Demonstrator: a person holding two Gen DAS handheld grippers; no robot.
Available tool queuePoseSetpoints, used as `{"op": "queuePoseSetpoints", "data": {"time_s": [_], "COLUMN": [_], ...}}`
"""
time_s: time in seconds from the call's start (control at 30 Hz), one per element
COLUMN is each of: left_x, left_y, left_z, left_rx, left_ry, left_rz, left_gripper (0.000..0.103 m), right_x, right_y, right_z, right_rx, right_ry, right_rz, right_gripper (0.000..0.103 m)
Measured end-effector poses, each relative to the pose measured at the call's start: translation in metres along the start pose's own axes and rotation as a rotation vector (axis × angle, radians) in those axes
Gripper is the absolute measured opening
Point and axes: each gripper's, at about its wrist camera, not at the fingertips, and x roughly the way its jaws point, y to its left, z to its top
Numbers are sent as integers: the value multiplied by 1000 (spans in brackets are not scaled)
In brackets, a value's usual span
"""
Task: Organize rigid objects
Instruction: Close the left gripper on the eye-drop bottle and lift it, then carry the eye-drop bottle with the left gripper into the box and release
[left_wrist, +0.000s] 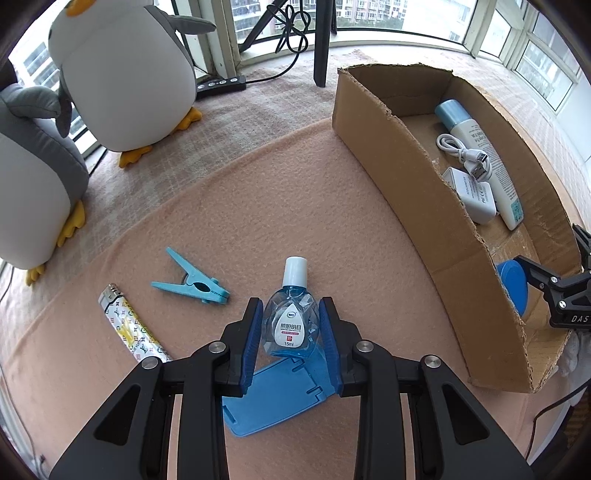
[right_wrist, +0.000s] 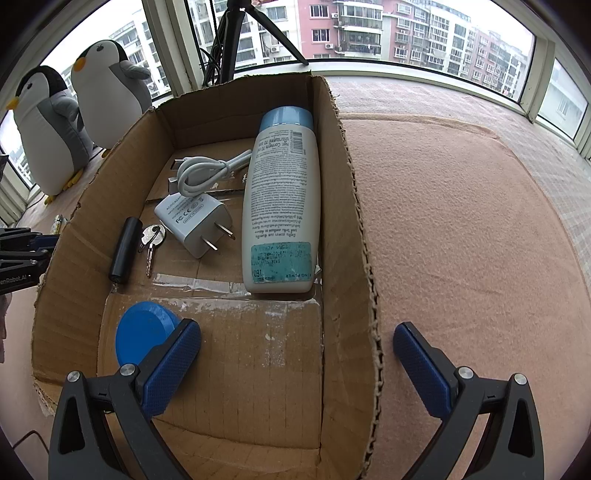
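My left gripper is shut on a small blue eye-drop bottle with a white cap, just above a blue plastic stand lying on the pink cloth. A teal clothespin and a patterned lighter lie to its left. The cardboard box stands to the right. My right gripper is open and empty, straddling the box's right wall. Inside the box lie a white lotion bottle, a charger, a white cable, keys, a black cylinder and a blue lid.
Two plush penguins stand at the back left by the window. A black power strip and tripod legs are behind the cloth. The right gripper shows at the box's near end in the left wrist view.
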Motion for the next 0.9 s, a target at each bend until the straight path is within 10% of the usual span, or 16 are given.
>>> {"op": "queuePoseSetpoints", "data": {"time_s": [0.9], "left_x": [-56], "left_y": [-59], "left_z": [70], "left_rx": [20], "left_ry": [-192], "left_rz": [-110], "left_gripper": [30], "right_x": [0], "right_y": [0], "right_z": [0], "right_rx": [-2], "right_ry": [-1], "right_rz": [-5], "right_gripper": [103]}}
